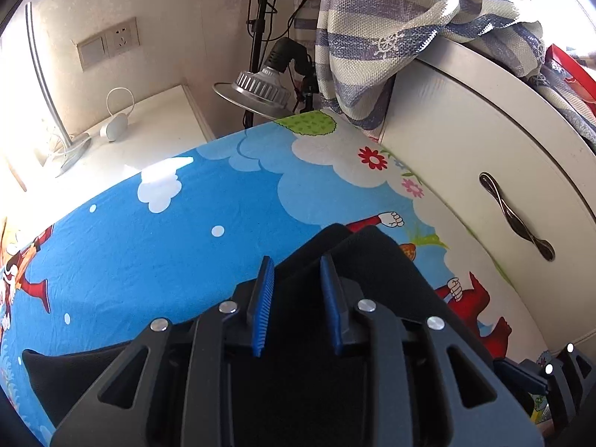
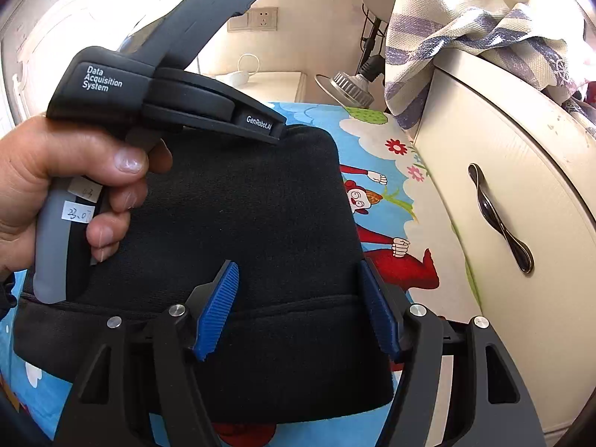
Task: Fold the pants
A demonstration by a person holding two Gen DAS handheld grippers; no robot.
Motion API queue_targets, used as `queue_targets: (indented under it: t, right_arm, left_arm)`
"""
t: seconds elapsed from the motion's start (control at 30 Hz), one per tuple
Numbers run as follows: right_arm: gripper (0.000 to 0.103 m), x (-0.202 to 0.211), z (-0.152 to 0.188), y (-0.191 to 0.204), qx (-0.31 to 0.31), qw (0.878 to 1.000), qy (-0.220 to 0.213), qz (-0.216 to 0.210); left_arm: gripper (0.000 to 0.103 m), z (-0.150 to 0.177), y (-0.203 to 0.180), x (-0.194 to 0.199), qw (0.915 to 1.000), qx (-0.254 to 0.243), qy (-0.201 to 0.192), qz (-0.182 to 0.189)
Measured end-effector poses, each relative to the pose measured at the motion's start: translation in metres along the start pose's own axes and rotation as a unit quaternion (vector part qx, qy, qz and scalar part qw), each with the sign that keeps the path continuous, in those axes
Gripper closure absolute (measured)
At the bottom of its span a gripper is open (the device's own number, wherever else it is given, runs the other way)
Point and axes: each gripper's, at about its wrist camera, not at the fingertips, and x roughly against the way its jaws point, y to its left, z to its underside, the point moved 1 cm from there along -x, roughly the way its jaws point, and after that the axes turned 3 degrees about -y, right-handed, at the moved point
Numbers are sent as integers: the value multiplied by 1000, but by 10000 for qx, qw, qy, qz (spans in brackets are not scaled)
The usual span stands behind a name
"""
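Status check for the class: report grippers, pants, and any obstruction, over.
Left gripper jaws open, clear of fabric. Right gripper jaws open above the black pants, folded on the bedsheet. Nothing in the way.

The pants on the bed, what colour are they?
Black pants, plain; clearest in the right wrist view.

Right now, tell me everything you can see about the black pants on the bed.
The pants are plain black, soft and fleecy-looking, folded into a thick rounded block with a stitched band across the near end. They lie flat on the cartoon bedsheet, close to the white cabinet. The left tool hovers over the far edge, the right tool over the band; neither visibly grips them.
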Motion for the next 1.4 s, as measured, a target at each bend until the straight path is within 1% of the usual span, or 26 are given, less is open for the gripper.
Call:
queue_targets:
  t: [0.07, 0.17, 0.23, 0.27, 0.33, 0.43, 0.5, 0.53, 0.6, 0.63, 0.67, 0.73, 0.8, 0.83, 0.87, 0.9, 0.93, 0.97, 1.0, 1.07, 1.17, 1.23, 1.27, 1.3, 1.33, 1.4]
  right_arm:
    - [40, 2, -2, 0, -17, 10000, 0, 31]
    - [38, 17, -2, 3, -55, 9994, -210, 276]
    - [38, 26, -1, 1, -215, 9985, -306, 392]
    - [38, 27, 1, 0, -263, 9982, -299, 442]
    - [38, 19, 5, -1, -263, 9986, -119, 440]
    - [37, 12, 8, -5, -395, 9989, 18, 265]
    - [35, 7, 8, -8, -451, 9988, 71, 191]
    - [34, 6, 8, -9, -446, 9988, 76, 177]
    - [30, 4, 9, -12, -430, 9990, 65, 141]
    - [29, 3, 10, -13, -449, 9989, 69, 111]
    - [29, 2, 10, -12, -455, 9989, 73, 94]
    - [28, 3, 10, -10, -405, 9991, 55, 148]
    - [27, 6, 10, -6, -326, 9992, 25, 245]
    - [25, 6, 10, -5, -289, 9991, 16, 302]
    - [22, 6, 10, -3, -268, 9989, 20, 373]
    - [18, 6, 9, -3, -263, 9986, 6, 452]
    - [17, 7, 8, -4, -281, 9984, -23, 485]
    - [17, 10, 6, -5, -333, 9982, -10, 499]
    - [17, 17, 5, -5, -397, 9978, 15, 528]
    - [15, 39, 4, -4, -462, 9972, -48, 587]
    - [15, 73, 12, 3, -704, 9954, -30, 649]
    - [15, 95, 20, 10, -864, 9942, 47, 645]
    - [15, 106, 24, 15, -901, 9940, 84, 612]
    - [15, 117, 28, 19, -937, 9940, 95, 562]
    - [15, 129, 32, 23, -961, 9939, 79, 535]
    - [15, 148, 37, 31, -867, 9941, 0, 647]
  left_arm:
    - [63, -1, 1, -2, 9999, -31, 43, -153]
    - [61, 0, 5, -4, 9999, 55, 62, -113]
    - [57, 1, 8, -4, 9998, 95, 48, -151]
    - [55, 1, 8, -4, 9997, 102, 40, -198]
    - [45, 0, 8, -3, 9993, 134, 26, -347]
    - [47, 3, 9, 28, 9986, 275, -234, -398]
    - [47, 17, 8, 66, 9977, 338, -531, -249]
    - [47, 30, 8, 87, 9966, 404, -659, -289]
    - [47, 71, 8, 127, 9944, 484, -853, -394]
    - [47, 95, 9, 146, 9930, 526, -934, -493]
    - [47, 120, 12, 161, 9909, 612, -975, -693]
    - [48, 170, 23, 184, 9869, 942, -858, -992]
    - [55, 213, 33, 195, 9827, 1264, -655, -1184]
    - [52, 230, 38, 194, 9815, 1447, -546, -1127]
    - [51, 244, 42, 191, 9819, 1550, -485, -974]
    - [47, 252, 44, 191, 9819, 1593, -526, -883]
    - [36, 254, 47, 197, 9796, 1646, -615, -979]
    - [33, 253, 49, 204, 9782, 1646, -652, -1081]
    - [33, 254, 50, 212, 9782, 1614, -716, -1093]
    - [30, 257, 51, 222, 9785, 1613, -640, -1116]
    - [26, 265, 48, 232, 9774, 1843, -543, -885]
    - [19, 261, 38, 239, 9800, 1769, -532, -735]
    - [16, 256, 31, 246, 9814, 1701, -604, -655]
    - [6, 251, 25, 254, 9816, 1690, -709, -532]
    - [2, 246, 20, 263, 9809, 1705, -800, -481]
    - [2, 234, 9, 278, 9794, 1684, -911, -644]
